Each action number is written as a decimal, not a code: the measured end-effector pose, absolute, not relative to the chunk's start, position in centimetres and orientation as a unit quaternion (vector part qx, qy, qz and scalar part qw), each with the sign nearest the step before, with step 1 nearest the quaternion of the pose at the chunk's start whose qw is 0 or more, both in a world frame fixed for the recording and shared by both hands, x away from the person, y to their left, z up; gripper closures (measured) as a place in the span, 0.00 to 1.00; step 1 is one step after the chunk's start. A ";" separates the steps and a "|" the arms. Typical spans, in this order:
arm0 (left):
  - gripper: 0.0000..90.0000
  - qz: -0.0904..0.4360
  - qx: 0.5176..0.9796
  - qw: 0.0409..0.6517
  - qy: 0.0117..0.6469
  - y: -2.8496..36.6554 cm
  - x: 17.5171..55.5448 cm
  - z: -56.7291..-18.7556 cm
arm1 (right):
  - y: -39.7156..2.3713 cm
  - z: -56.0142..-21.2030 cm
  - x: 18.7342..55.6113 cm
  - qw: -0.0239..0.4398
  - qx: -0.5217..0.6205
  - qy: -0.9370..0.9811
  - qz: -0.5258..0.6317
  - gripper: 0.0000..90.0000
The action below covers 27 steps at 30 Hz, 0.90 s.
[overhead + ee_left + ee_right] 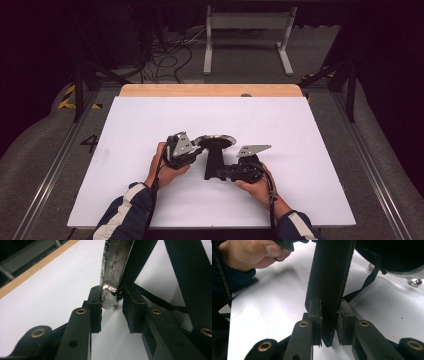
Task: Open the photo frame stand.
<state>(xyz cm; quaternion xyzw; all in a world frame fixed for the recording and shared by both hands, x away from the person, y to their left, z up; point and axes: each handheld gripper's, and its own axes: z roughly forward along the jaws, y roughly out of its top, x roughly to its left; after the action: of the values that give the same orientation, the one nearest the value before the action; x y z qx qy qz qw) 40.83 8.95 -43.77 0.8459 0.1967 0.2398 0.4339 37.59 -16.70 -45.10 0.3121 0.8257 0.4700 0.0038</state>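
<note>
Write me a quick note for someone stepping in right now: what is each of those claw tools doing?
Right gripper: shut on the pan's black handle, near its end.
Left gripper: jaws astride the metal rim of the pan; one pad touches it, the other stands off, so not yet clamped.
The pan lies on the white table, between the two hands.
Done: handle gripped.
Left: probably close the left jaws on the rim, then move the pan.

Lab: rig frame (350, 95), floor cables (170, 60)
</note>
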 end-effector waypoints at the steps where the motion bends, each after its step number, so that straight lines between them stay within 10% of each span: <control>1: 0.77 0.246 0.846 0.430 0.195 8.8 40.8 -43.8 | -16.7 -45.1 37.6 0.003 0.312 0.825 0.470 0.85; 27: 0.79 0.253 0.842 0.429 0.206 8.5 40.5 -44.1 | -17.3 -45.7 37.2 0.028 0.322 0.825 0.464 0.85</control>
<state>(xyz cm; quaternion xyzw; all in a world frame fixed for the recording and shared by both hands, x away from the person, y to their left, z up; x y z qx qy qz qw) 40.53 8.50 -44.13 0.8422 0.2065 0.2532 0.4288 37.21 -17.32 -45.72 0.3225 0.8246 0.4639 0.0280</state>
